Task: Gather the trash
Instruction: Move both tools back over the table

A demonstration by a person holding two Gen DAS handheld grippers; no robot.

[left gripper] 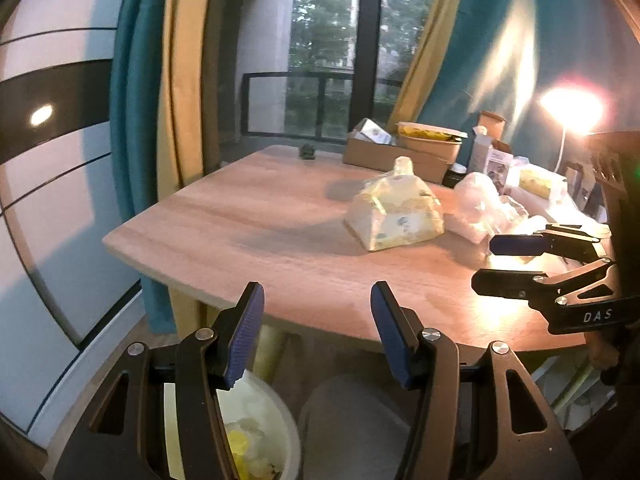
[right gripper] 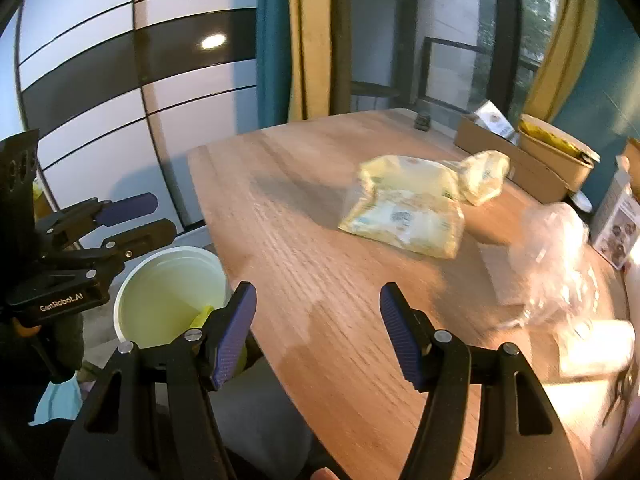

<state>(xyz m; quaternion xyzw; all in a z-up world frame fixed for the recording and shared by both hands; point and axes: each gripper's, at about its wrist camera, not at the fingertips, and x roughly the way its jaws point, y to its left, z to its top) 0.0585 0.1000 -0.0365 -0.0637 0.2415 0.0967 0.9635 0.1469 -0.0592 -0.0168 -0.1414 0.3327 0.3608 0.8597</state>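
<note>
A knotted yellowish plastic bag (left gripper: 396,212) (right gripper: 408,208) of wrappers lies on the wooden table (left gripper: 240,220) (right gripper: 300,272). Crumpled clear plastic (left gripper: 480,200) (right gripper: 560,264) sits to its right. A white bin (left gripper: 264,432) (right gripper: 168,292) stands on the floor below the table's near corner, with yellow and white scraps in it. My left gripper (left gripper: 316,312) (right gripper: 162,216) hangs open above the bin and table edge, nothing between its fingers. My right gripper (right gripper: 318,312) (left gripper: 486,263) is open over the near side of the table, short of the bag, holding nothing.
A cardboard box (left gripper: 384,152) (right gripper: 508,156) and a brown paper bowl (left gripper: 432,140) (right gripper: 560,156) stand at the table's far right. Cartons and a lit lamp (left gripper: 572,108) crowd the right side. A person's grey-clad knee (left gripper: 352,420) is under the table edge. Curtains and a window lie behind.
</note>
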